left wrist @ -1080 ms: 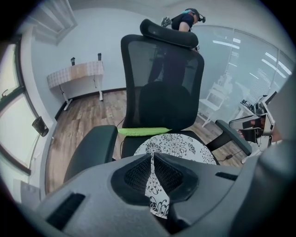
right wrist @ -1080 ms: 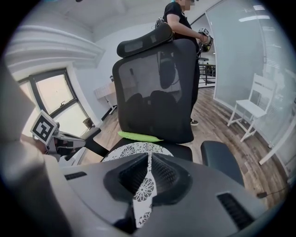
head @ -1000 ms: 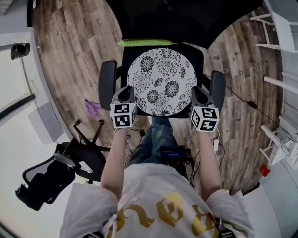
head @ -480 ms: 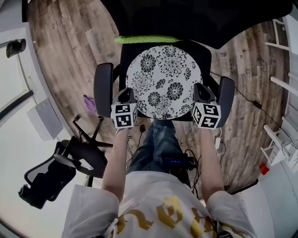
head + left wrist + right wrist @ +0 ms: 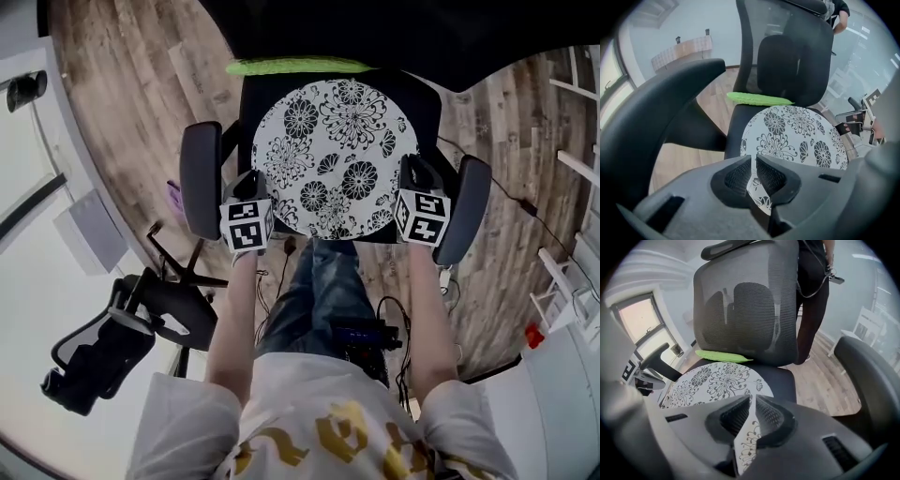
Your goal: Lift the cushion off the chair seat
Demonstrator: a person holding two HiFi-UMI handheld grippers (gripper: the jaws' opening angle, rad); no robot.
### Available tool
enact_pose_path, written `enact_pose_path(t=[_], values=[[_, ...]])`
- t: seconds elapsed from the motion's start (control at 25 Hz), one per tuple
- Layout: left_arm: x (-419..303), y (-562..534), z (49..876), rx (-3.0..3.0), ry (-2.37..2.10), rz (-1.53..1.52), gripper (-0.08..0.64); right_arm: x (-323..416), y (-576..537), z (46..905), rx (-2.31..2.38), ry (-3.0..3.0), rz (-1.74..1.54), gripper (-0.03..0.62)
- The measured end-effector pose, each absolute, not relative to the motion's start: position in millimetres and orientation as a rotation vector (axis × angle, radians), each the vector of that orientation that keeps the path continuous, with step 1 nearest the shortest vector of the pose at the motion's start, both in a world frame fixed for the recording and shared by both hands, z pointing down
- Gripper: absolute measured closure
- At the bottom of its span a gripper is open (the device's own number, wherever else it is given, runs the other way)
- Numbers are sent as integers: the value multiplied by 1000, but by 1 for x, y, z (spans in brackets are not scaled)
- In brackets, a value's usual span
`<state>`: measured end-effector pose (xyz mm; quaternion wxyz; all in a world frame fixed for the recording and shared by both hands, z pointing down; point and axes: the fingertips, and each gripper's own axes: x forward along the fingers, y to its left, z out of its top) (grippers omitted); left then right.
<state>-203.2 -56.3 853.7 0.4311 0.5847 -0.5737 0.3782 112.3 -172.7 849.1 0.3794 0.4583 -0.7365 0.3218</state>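
A round white cushion (image 5: pixel 333 155) with black flower print sits over the black seat (image 5: pixel 427 103) of an office chair, between the armrests. Whether it rests on the seat I cannot tell. My left gripper (image 5: pixel 251 185) is shut on the cushion's near left edge; in the left gripper view the cushion (image 5: pixel 797 136) runs in between the shut pads of the left gripper (image 5: pixel 753 160). My right gripper (image 5: pixel 410 175) is shut on the near right edge, and in the right gripper view the rim of the cushion (image 5: pixel 712 380) is pinched in the right gripper (image 5: pixel 753 400).
A green pad (image 5: pixel 295 66) lies at the back of the seat under the mesh backrest (image 5: pixel 745 301). Armrests (image 5: pixel 201 178) (image 5: pixel 464 206) flank both grippers. Another black chair (image 5: pixel 112 347) lies at lower left, white shelving (image 5: pixel 572 169) at right. A person (image 5: pixel 813 301) stands behind the chair.
Both grippers have sunk with the cushion, down between the armrests towards the seat. Both grips stay the same.
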Motion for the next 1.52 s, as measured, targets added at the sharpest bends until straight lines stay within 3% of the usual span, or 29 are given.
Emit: enact_pose_path(t=[0.2, 0.36, 0.96, 1.12, 1.28, 1.36, 1.52], values=[[-202, -44, 865, 1432, -1396, 983, 524, 118, -177, 861, 1190, -1852, 781, 576], [-204, -35, 877, 1382, -1375, 1019, 457, 122, -176, 875, 1195, -1819, 775, 486], [-202, -20, 914, 1330, -1259, 1185, 424, 138, -187, 914, 1185, -1707, 720, 385], [-204, -26, 917, 1329, -1237, 1219, 424, 133, -190, 918, 1143, -1706, 698, 391], [-203, -23, 917, 1313, -1238, 1279, 425, 130, -185, 923, 1098, -1670, 718, 460], [-203, -25, 917, 1302, -1240, 1271, 425, 131, -184, 924, 1088, -1662, 761, 537], [-198, -24, 917, 1304, -1224, 1258, 484, 128, -183, 927, 969, -1670, 680, 552]])
